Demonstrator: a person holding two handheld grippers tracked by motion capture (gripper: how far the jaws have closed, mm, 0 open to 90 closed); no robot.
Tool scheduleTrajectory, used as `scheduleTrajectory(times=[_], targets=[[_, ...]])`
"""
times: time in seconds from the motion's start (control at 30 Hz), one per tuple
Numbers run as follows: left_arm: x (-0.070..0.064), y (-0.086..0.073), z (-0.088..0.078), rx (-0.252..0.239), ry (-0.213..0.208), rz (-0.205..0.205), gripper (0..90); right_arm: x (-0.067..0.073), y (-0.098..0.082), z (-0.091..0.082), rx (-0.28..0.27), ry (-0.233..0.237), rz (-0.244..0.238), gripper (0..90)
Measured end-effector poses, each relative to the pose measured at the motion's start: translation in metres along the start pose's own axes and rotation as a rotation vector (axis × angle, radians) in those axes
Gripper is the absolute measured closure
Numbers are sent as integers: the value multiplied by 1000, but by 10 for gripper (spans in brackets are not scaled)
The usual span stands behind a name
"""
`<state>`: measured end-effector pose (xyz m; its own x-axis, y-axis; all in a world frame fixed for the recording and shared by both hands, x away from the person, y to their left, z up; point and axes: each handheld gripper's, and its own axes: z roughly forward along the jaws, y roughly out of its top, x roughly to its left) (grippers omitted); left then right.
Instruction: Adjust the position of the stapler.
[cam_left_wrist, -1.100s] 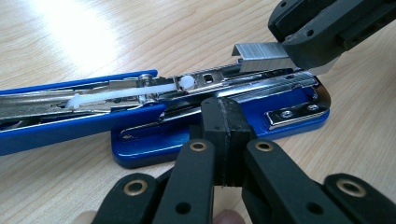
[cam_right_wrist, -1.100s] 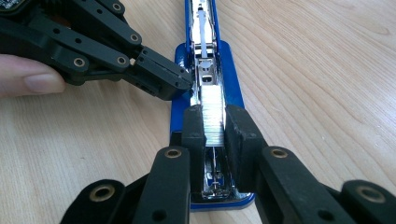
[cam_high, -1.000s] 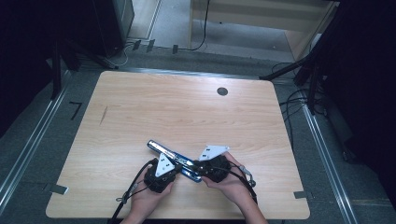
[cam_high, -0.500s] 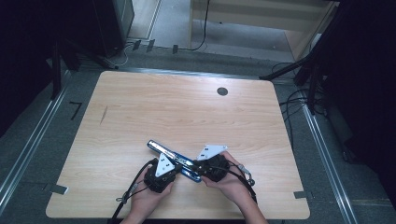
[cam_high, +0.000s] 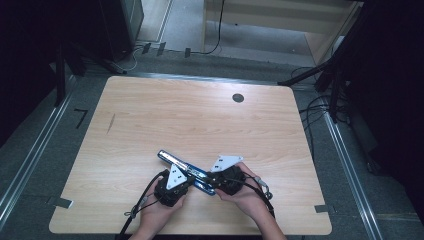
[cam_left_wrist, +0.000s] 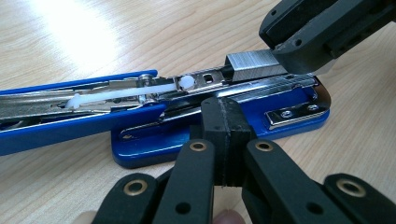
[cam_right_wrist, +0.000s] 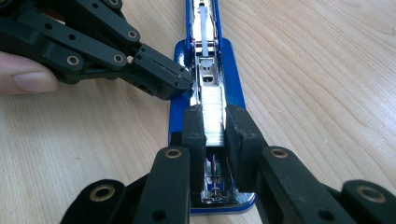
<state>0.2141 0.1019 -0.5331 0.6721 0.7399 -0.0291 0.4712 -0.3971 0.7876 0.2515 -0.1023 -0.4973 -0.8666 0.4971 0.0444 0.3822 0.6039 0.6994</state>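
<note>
A blue stapler (cam_high: 175, 161) lies flipped open on the wooden table (cam_high: 200, 120), near its front edge. Its lid (cam_left_wrist: 56, 126) is swung back and the metal magazine (cam_left_wrist: 275, 84) is bared. My right gripper (cam_right_wrist: 215, 114) is shut on a strip of staples (cam_right_wrist: 212, 109) that sits in the magazine. The strip of staples (cam_left_wrist: 252, 63) also appears at the top of the left gripper view, under the right gripper (cam_left_wrist: 299, 46). My left gripper (cam_left_wrist: 224, 107) is shut with nothing between its pads, and its tips press against the side of the stapler (cam_left_wrist: 140, 144). A hand holds each gripper.
A round cable hole (cam_high: 238, 98) lies at the table's far right and a dark streak (cam_high: 110, 122) at the left. Tape tabs (cam_high: 60, 202) mark the front corners. Cables trail from both grippers toward the front edge.
</note>
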Motion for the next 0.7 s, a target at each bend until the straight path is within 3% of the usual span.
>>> scheduleTrajectory(times=[0.7], targets=[[0,0,0,1,0,0,900,-1,-1,-1,5,6,19,749]])
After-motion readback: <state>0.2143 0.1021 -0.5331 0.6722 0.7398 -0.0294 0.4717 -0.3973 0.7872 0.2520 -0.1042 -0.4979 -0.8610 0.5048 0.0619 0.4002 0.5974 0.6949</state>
